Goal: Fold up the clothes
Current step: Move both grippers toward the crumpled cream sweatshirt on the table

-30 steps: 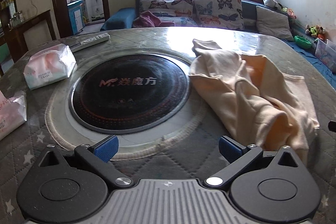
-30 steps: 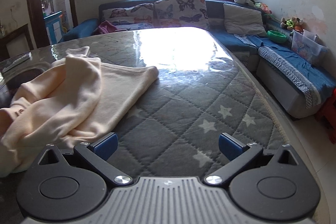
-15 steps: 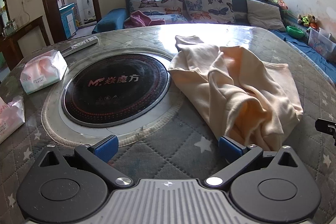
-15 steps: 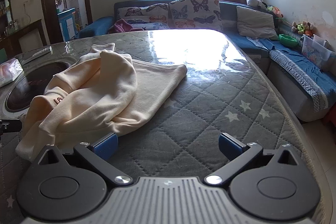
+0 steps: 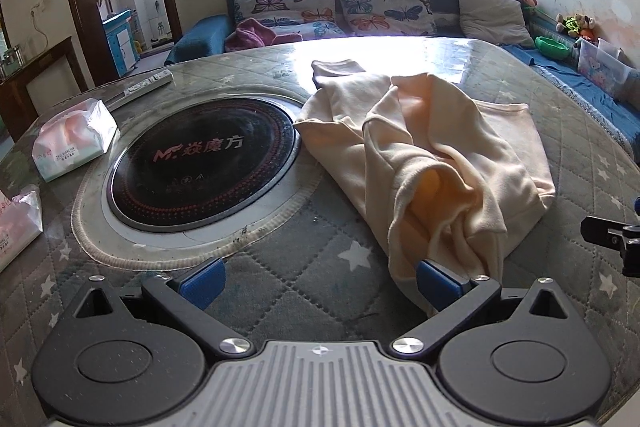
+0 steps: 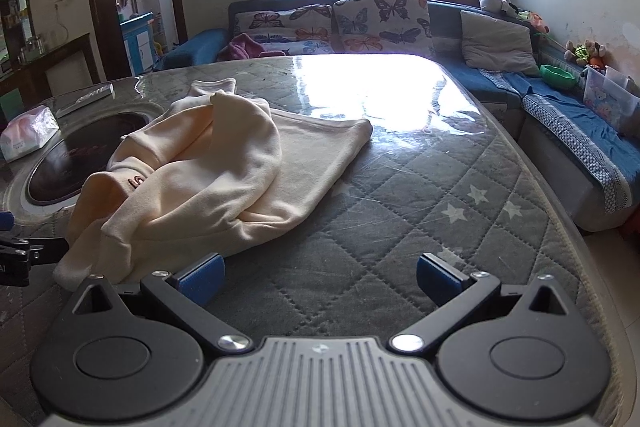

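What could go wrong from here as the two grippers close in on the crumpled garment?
The cream garment lies bunched in overlapping layers, so the left gripper, jaws open at its near edge, may pinch several layers rather than one hem. One corner drapes toward the black cooktop; dragging could pull fabric across it. The right gripper, also open, has only its left finger near the cloth, so the grasps may be uneven and the fold skewed.

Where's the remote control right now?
In the left wrist view, the remote control lies at the table's far left edge, behind the tissue pack and the round black cooktop.
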Demonstrator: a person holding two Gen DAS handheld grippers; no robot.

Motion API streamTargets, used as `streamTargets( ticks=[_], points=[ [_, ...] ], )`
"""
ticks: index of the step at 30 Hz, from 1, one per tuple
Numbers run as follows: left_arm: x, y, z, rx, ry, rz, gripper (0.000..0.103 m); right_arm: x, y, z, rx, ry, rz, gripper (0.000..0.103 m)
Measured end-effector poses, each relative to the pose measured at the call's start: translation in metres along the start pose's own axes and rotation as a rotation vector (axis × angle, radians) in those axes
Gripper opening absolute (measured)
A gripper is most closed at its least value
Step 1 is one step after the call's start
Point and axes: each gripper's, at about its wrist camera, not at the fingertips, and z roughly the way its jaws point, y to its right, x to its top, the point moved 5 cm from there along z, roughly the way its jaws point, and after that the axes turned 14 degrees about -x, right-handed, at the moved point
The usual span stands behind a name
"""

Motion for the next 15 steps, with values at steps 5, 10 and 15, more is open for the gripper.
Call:
streamTargets(
  ticks=[5,10,15],
  points=[
    [-0.0002,0.0024,-0.0017,0.004,-0.001,0.003,0.103,-0.0018,-0.0004,-0.0039,-0.001,0.004,-0.003,0.103],
    [0.0011,0.0048,-0.0029,0.010,-0.002,0.012,0.103,-0.0018,-0.0002,-0.0049,0.001,0.005,0.001,0.103],
    [0.0032,0.0072,-0.0019,0.015,-0.005,0.026,0.103,-0.0024,-0.0021,-0.0049,0.007,0.004,0.001,0.103]
  ],
)
